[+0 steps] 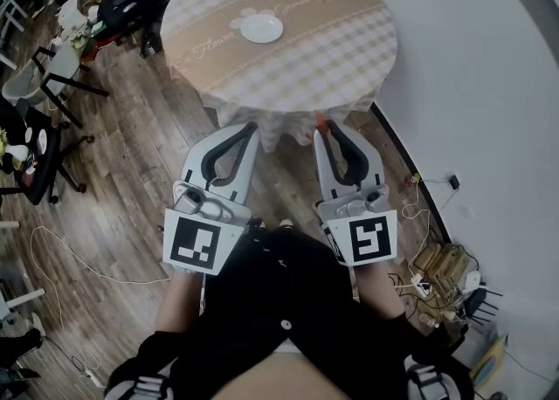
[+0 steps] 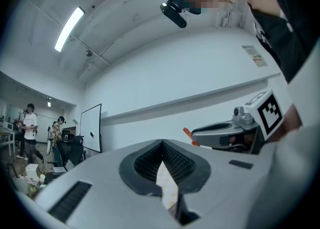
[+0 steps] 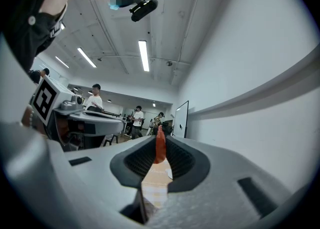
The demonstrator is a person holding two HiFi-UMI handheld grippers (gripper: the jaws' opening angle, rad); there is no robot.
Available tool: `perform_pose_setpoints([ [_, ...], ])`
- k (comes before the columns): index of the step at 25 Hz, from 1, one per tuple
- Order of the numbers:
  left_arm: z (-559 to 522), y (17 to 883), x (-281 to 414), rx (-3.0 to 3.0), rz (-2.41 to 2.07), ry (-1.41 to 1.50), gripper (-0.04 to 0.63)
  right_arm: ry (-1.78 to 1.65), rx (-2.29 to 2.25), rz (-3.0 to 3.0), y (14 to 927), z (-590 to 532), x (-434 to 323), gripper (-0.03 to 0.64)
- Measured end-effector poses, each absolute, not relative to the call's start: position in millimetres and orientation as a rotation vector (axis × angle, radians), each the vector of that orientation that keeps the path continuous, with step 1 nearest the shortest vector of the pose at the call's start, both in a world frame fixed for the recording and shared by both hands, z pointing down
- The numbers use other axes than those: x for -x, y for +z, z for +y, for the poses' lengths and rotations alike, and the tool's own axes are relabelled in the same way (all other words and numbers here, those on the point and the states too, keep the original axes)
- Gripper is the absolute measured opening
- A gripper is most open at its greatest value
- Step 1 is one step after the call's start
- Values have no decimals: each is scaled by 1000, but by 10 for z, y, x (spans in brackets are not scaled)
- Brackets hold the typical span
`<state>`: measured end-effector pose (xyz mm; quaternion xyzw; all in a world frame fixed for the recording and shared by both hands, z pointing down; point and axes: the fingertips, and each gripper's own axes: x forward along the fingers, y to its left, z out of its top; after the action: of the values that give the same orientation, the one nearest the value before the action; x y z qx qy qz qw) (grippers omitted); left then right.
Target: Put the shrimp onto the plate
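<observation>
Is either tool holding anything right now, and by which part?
The right tool pinches the shrimp at its jaw tips, roughly mid-body, with one end poking out past them. The left tool is shut on nothing.

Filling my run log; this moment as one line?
left gripper shut, empty | right gripper shut on shrimp | plate on table, bare | grippers short of plate

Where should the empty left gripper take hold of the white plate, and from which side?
Probably the near rim of the plate, coming in low from the person's side. It lies flat and shallow on the table, so only its thin edge fits between jaws. The left gripper is shut and must open first; the right gripper holds the shrimp.
</observation>
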<state>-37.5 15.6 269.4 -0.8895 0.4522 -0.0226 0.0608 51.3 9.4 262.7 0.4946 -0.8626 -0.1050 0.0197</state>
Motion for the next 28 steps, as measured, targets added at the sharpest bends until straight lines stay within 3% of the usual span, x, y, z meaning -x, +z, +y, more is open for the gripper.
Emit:
perform_pose_setpoints([
  [28,168,2680,552,2693,1335,-53,3,-338,-1566,-2659,2617,120,-340,49],
])
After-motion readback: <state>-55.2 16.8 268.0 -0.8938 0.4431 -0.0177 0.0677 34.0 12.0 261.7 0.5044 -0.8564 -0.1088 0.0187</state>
